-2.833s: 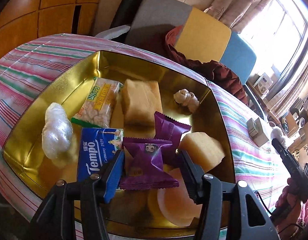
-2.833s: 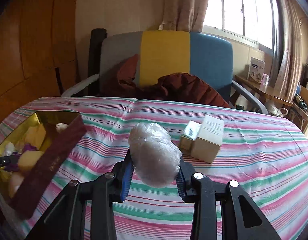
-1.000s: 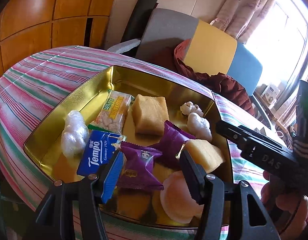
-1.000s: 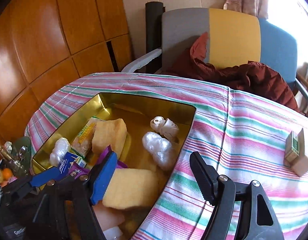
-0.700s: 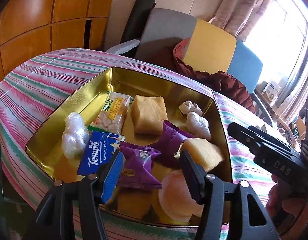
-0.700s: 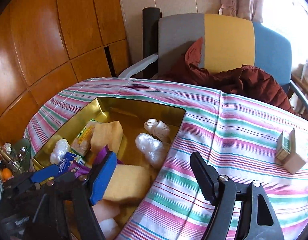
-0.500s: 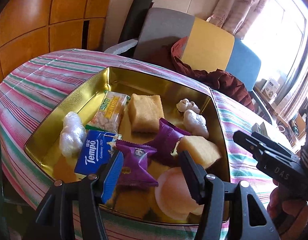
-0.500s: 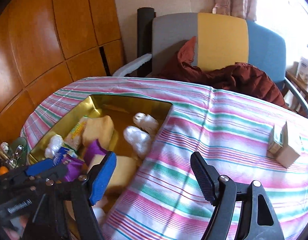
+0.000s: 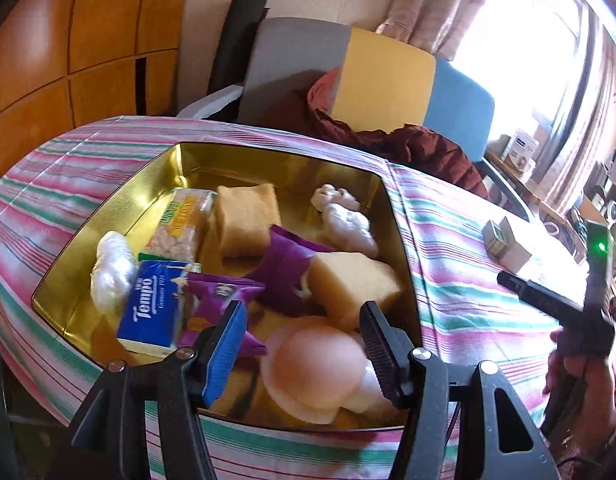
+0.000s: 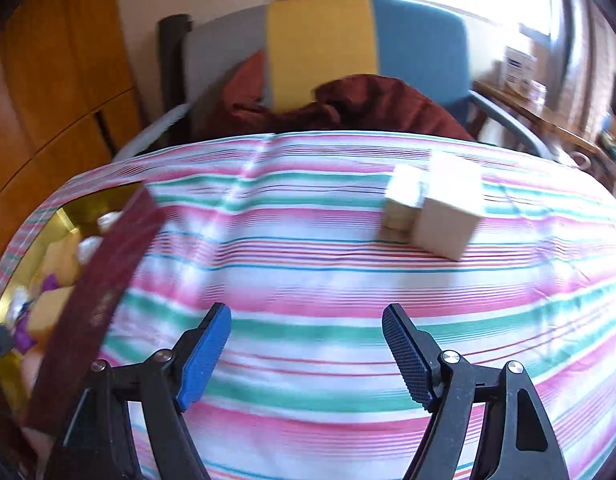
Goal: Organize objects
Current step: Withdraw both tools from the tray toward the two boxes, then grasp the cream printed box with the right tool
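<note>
A gold tin [image 9: 108,216] on the striped tablecloth holds snacks: a blue Tempo tissue pack [image 9: 156,308], purple packets [image 9: 284,272], yellow cakes [image 9: 351,284], a cracker packet [image 9: 184,220], a pink round [image 9: 311,360] and plastic-wrapped white lumps [image 9: 349,226]. My left gripper [image 9: 302,312] hangs open above the tin's near edge and grips nothing. My right gripper [image 10: 306,314] stands open and empty over bare cloth, right of the tin's maroon wall [image 10: 96,304]. A small cardboard box [image 10: 439,208] lies beyond it. The right wrist view is blurred.
Behind the table stands a chair [image 9: 383,68] with a grey, yellow and blue back and a dark red cloth [image 9: 407,148] draped over it. Wood panelling [image 9: 68,40] fills the left. A hand [image 9: 579,364] holds the right gripper at the table's right side.
The wrapped lump that my right gripper carried earlier now lies in the tin. My right gripper has swung right, away from the tin towards the cardboard box. My left gripper has shifted slightly.
</note>
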### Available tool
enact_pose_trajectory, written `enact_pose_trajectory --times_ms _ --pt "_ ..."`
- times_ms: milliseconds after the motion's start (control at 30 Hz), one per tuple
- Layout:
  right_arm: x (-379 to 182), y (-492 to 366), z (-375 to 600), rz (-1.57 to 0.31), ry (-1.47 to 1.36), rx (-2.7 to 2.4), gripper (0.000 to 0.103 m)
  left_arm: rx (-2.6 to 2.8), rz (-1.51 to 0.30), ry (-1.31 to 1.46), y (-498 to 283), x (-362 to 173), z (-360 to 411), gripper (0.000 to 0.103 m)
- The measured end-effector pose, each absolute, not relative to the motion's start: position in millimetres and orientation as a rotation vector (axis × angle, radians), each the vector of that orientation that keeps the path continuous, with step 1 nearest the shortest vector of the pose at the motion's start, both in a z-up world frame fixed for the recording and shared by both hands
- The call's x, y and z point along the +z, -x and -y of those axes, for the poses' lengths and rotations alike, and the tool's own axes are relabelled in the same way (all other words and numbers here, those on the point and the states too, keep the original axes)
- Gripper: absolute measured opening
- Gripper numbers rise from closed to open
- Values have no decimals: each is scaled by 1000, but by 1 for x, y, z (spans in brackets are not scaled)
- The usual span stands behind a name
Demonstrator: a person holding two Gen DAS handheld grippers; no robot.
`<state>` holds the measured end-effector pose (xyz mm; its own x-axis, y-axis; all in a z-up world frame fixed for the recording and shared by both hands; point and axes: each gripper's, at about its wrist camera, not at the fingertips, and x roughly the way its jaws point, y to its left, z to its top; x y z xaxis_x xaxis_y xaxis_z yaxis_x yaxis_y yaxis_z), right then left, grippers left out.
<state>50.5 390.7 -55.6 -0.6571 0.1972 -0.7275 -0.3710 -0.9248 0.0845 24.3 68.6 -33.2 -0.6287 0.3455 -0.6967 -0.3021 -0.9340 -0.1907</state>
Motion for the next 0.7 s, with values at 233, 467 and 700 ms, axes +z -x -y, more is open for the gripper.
enact_pose_trajectory --times_ms 233,467,700 --pt "-43 -36 -460 -365 981 2460 86 2529 0 1069 -37 -24 -87 60" --pt "-42 3 -512 -432 985 2385 87 2510 -83 1067 -47 -19 -105 60" --pt "-62 23 -535 -456 1099 2387 65 2484 -159 1062 -53 -19 -125 60"
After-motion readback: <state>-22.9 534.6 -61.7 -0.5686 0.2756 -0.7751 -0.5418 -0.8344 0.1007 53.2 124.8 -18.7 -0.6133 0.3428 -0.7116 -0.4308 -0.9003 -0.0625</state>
